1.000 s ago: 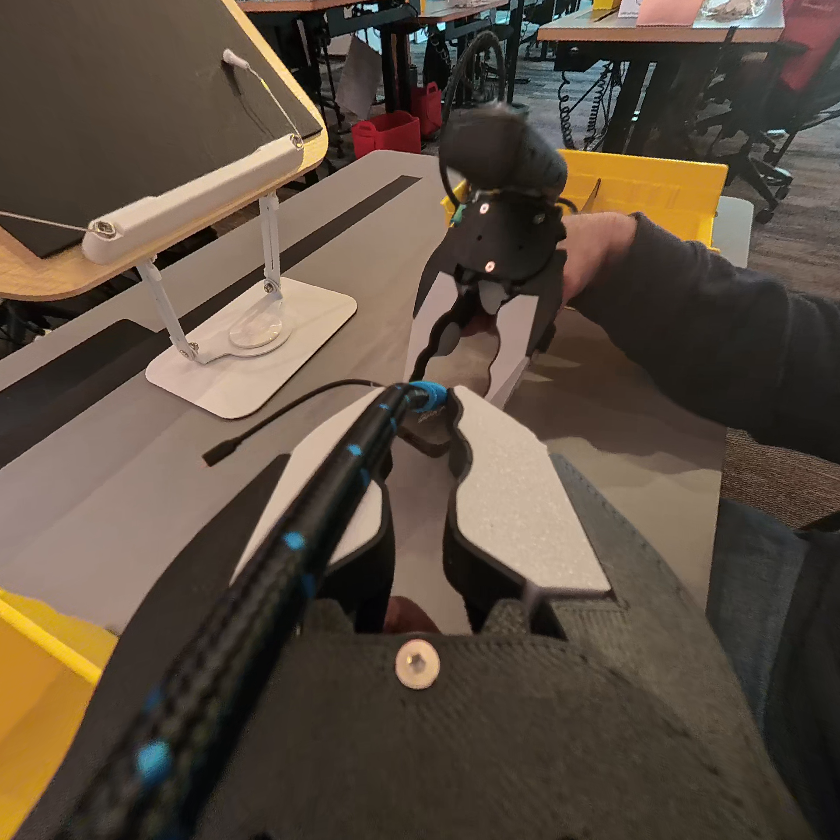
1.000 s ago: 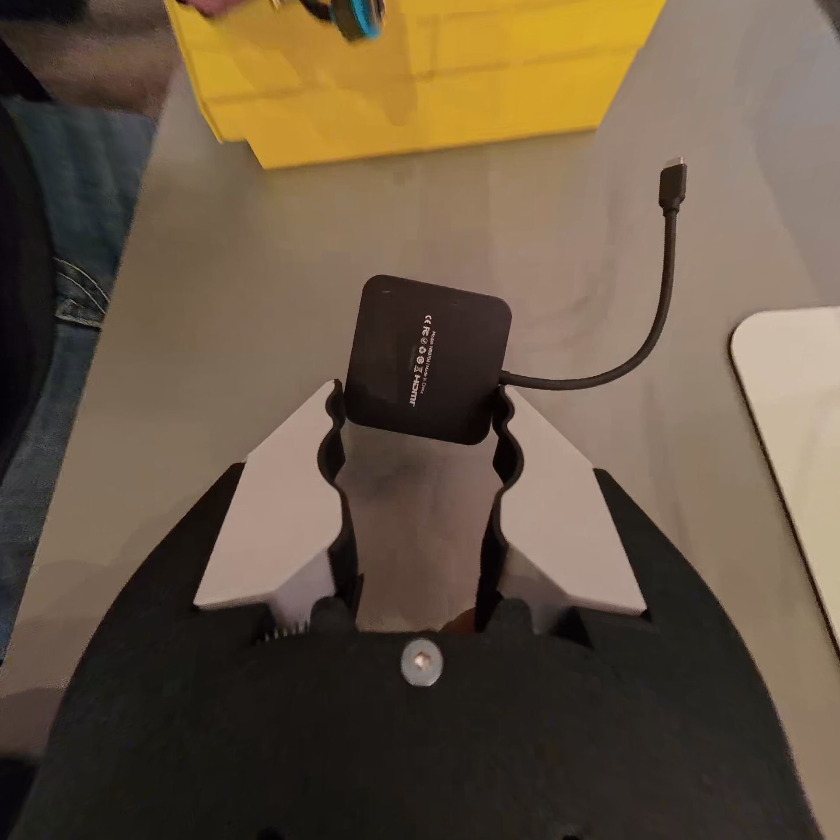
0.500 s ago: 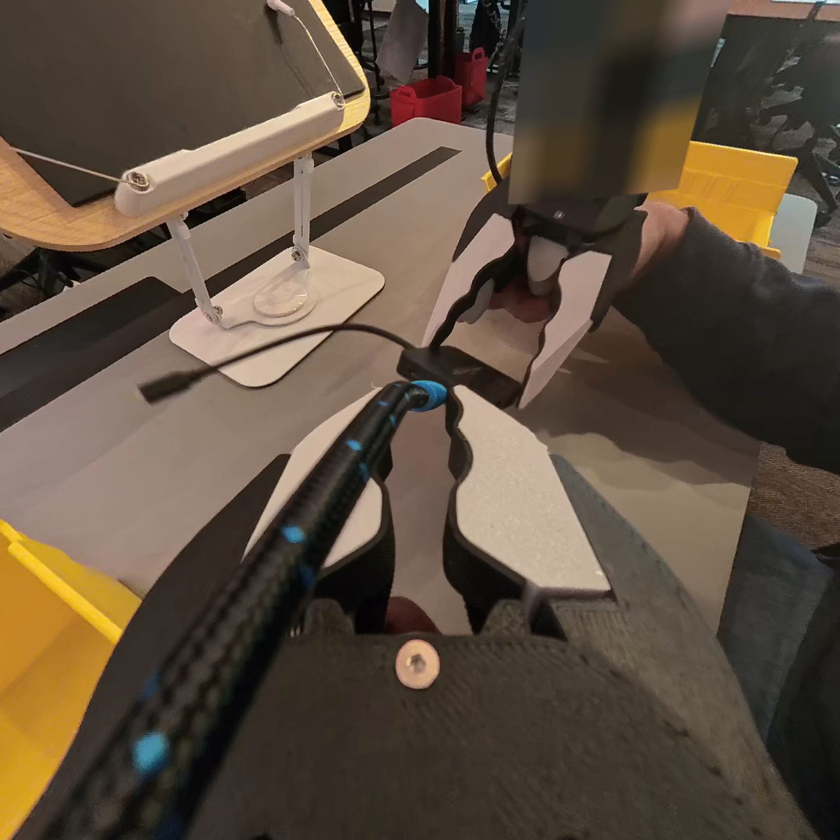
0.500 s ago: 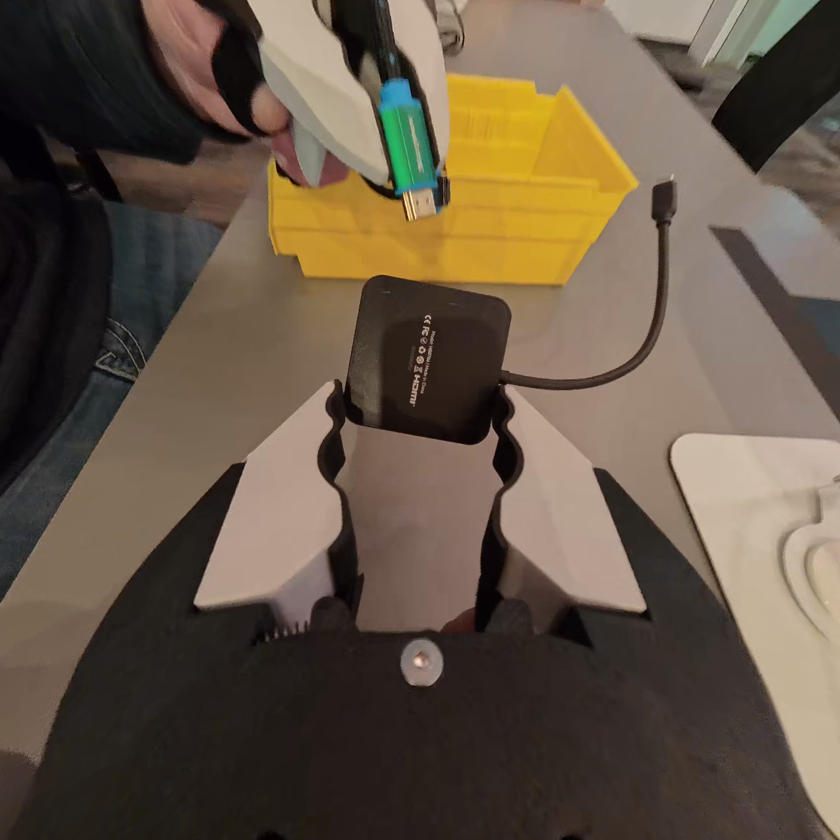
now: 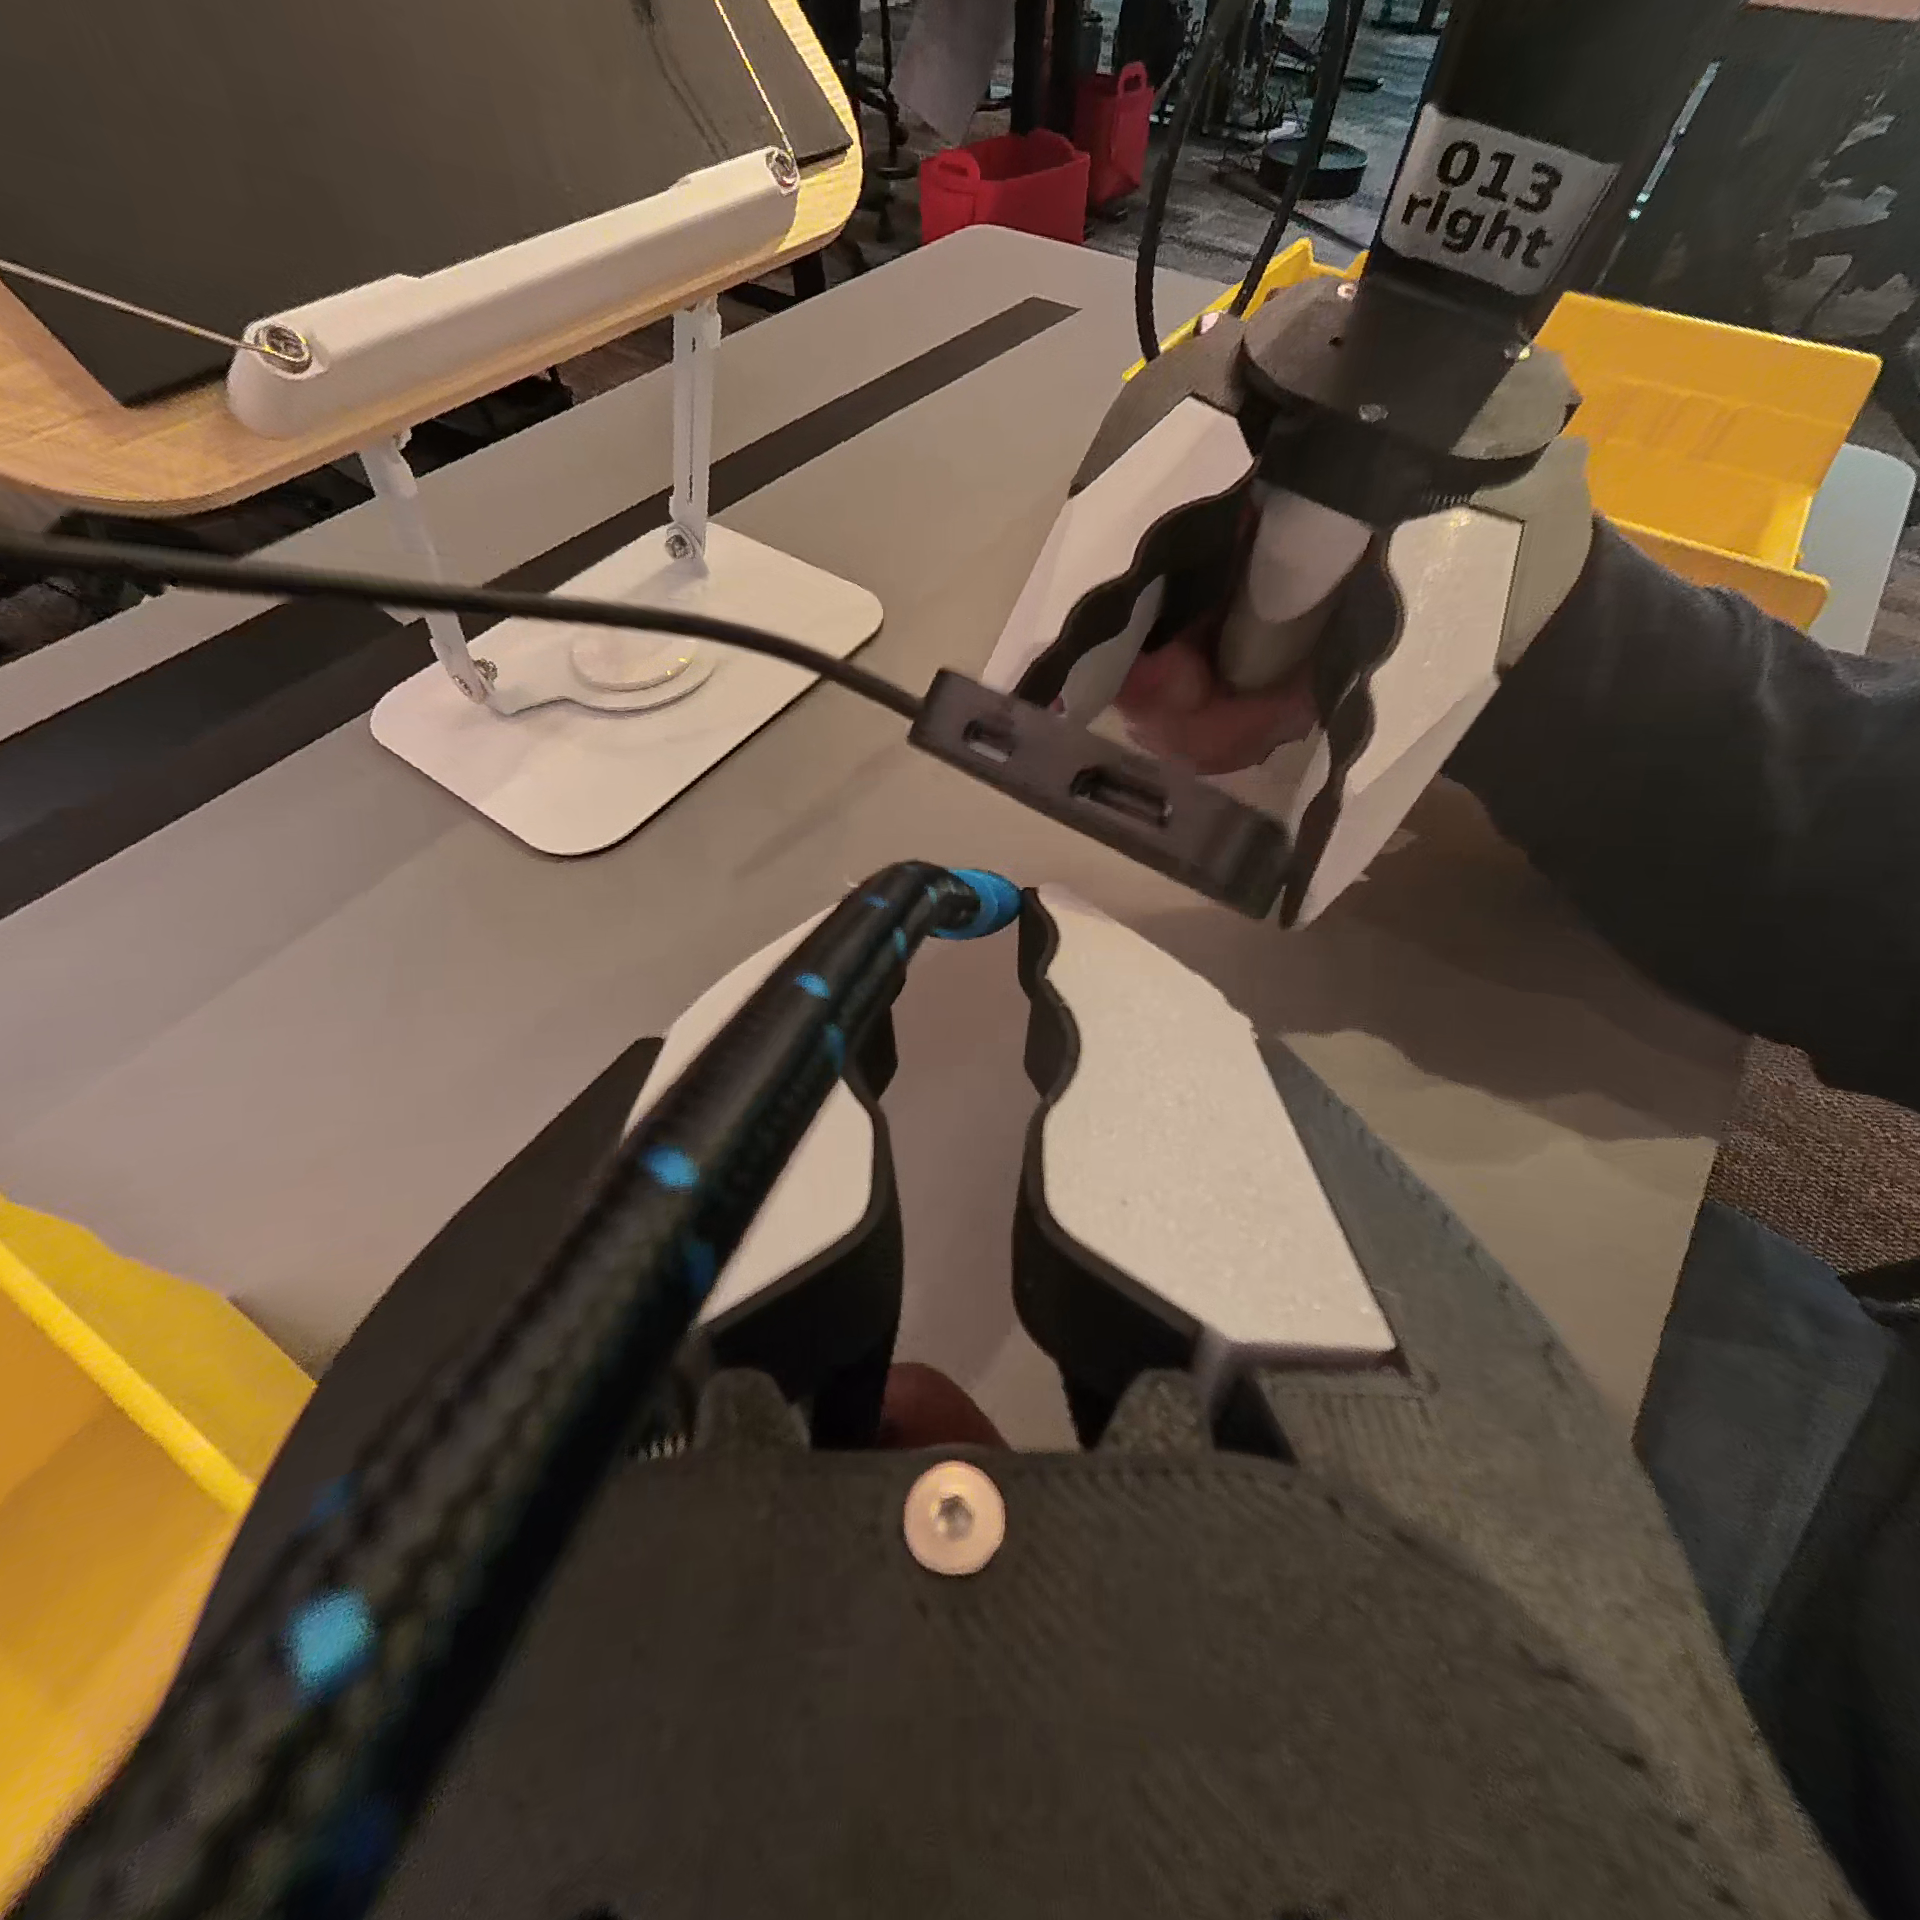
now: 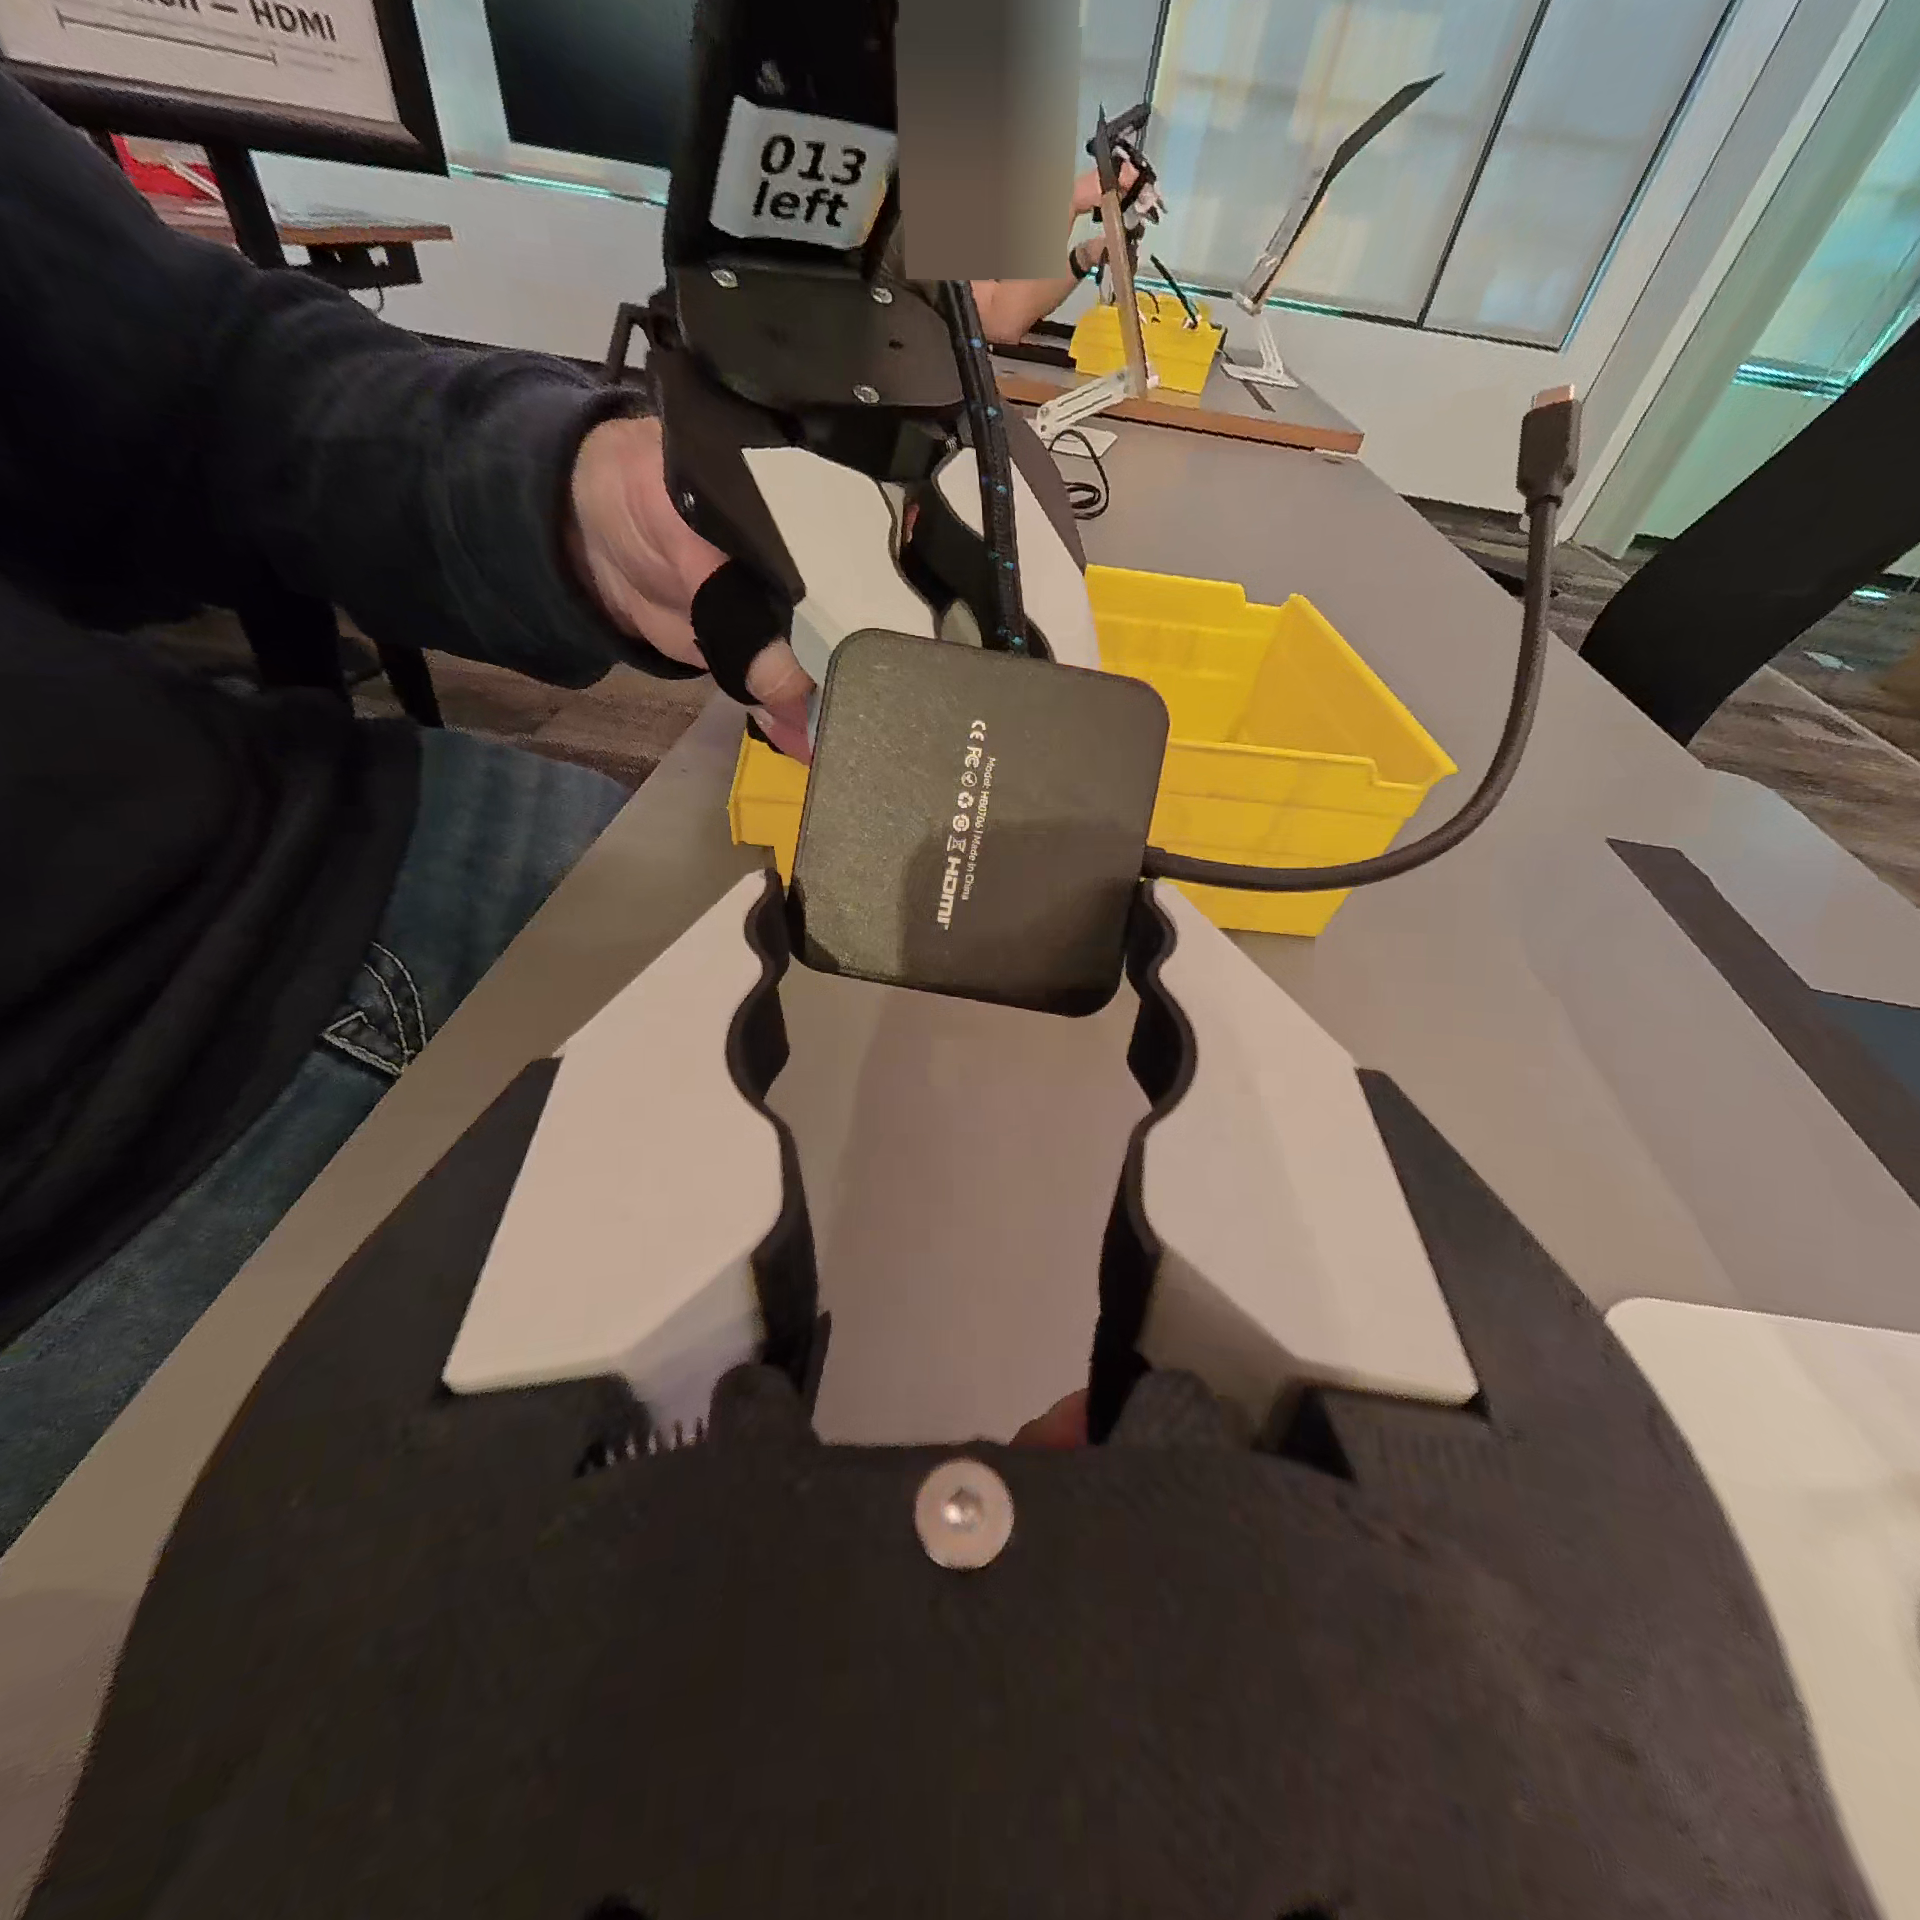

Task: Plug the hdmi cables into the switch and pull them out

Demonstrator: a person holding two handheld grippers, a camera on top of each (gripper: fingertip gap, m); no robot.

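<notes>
Over the grey counter [image 5: 312,987], the right gripper [image 6: 956,914] pinches the small, light, rigid black square switch [image 6: 977,821] by its edges, while the left gripper [image 5: 971,914] clamps the stiff black-and-blue braided HDMI cable [image 5: 665,1174] at its plug, just short of the ports.

HDMI plug [image 5: 982,920] hidden between claw tips, cable [image 5: 623,1226] cut off

The switch [image 6: 977,821] is a flat, square black box with rounded corners and pale markings on its broad face. It hangs in the air above the counter [image 6: 1455,1039], gripped at two opposite edges. Its narrow front edge [image 5: 1091,790] shows two open ports. A thin black pigtail [image 6: 1496,769] curves up from one side. The HDMI cable [image 5: 727,1143], black braid flecked with blue, ends in a blue collar [image 5: 982,920] just short of the ports, not yet plugged in.
</notes>
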